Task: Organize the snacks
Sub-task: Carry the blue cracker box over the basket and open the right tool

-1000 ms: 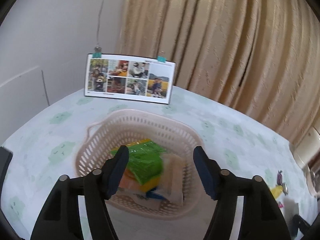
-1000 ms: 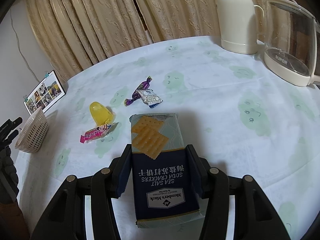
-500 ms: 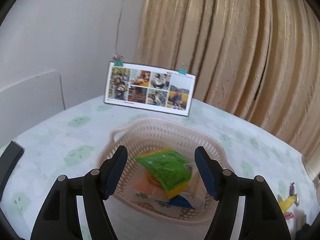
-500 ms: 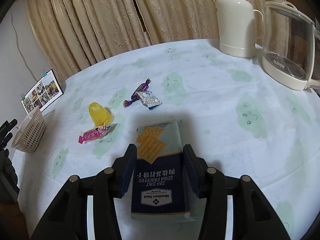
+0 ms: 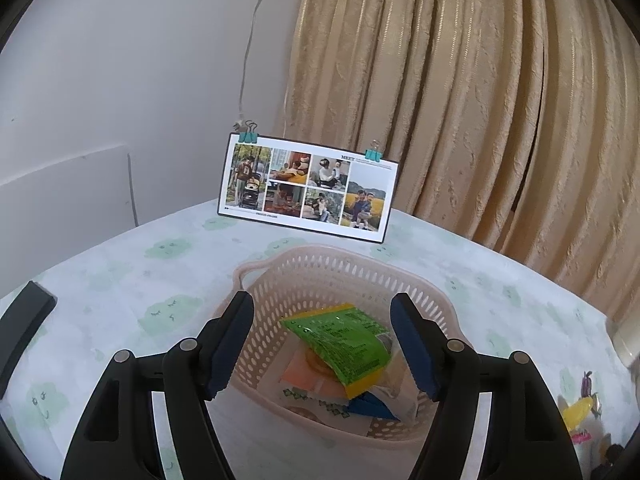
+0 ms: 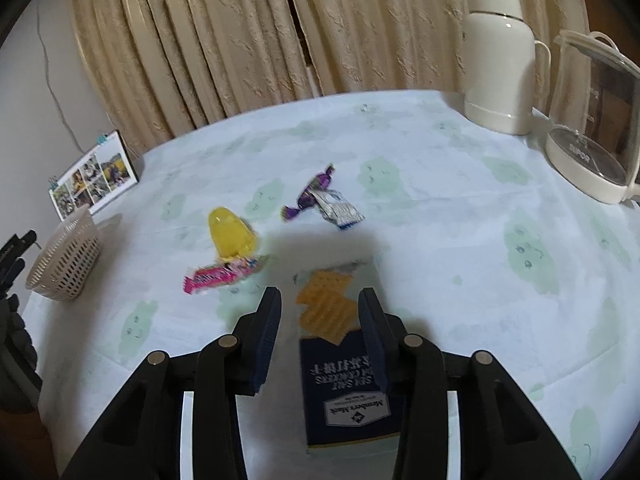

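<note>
Right gripper (image 6: 320,332) is parted around the cracker pack (image 6: 344,360), w/ a gap on the left side; grip can't be told for sure. The pack may slip or swing. Candies (image 6: 320,200), yellow jelly (image 6: 230,232) & pink bar (image 6: 222,274) lie ahead-left, en route to the basket (image 6: 64,260). Left gripper (image 5: 322,340) hangs wide & empty over the basket (image 5: 332,264), crowding the drop spot.

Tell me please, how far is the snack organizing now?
Done: the green packet and others lie in the basket. In hand: nothing; left gripper and right gripper are open. Left on the table: cracker pack, yellow cup, pink candy, purple candy, silver packet.
</note>
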A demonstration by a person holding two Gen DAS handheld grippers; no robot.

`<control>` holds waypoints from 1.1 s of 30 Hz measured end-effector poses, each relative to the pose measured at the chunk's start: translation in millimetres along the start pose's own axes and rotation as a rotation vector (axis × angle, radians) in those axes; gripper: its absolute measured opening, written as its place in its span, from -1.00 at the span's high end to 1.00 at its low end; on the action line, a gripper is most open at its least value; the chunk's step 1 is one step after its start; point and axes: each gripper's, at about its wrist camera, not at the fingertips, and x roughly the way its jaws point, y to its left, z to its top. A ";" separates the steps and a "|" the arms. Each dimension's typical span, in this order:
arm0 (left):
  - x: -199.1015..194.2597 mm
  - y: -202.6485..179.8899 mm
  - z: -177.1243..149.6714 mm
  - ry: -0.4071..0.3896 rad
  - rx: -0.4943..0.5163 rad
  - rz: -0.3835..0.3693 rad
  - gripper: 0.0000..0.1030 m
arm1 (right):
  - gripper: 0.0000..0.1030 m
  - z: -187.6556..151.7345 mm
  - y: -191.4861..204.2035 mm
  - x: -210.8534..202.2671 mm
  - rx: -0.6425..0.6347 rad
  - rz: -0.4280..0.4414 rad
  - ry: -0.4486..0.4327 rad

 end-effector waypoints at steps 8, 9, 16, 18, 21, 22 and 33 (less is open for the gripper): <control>-2.0 -3.3 -2.1 0.003 0.004 -0.002 -0.39 | -0.37 -6.9 -2.2 4.9 -0.051 -0.086 0.052; -2.1 -2.6 -1.5 0.004 0.004 -0.005 -0.39 | -0.36 -7.5 -2.3 7.4 -0.055 -0.082 0.067; -1.6 -0.9 -1.1 0.006 -0.005 -0.002 -0.39 | 0.05 -9.2 4.1 13.3 -0.103 -0.105 0.094; -1.2 0.3 -1.2 0.009 -0.012 0.000 -0.39 | 0.07 -9.2 5.0 12.7 -0.108 -0.107 0.090; -1.7 2.0 -1.0 0.009 -0.020 0.003 -0.39 | 0.07 -8.7 7.4 8.8 -0.097 -0.080 0.072; -1.7 2.9 -0.7 0.008 -0.025 0.006 -0.39 | 0.07 -8.1 10.9 6.5 -0.095 -0.065 0.062; -6.1 24.0 5.1 -0.017 -0.120 0.062 -0.39 | 0.07 27.1 105.6 -4.0 -0.177 0.183 -0.013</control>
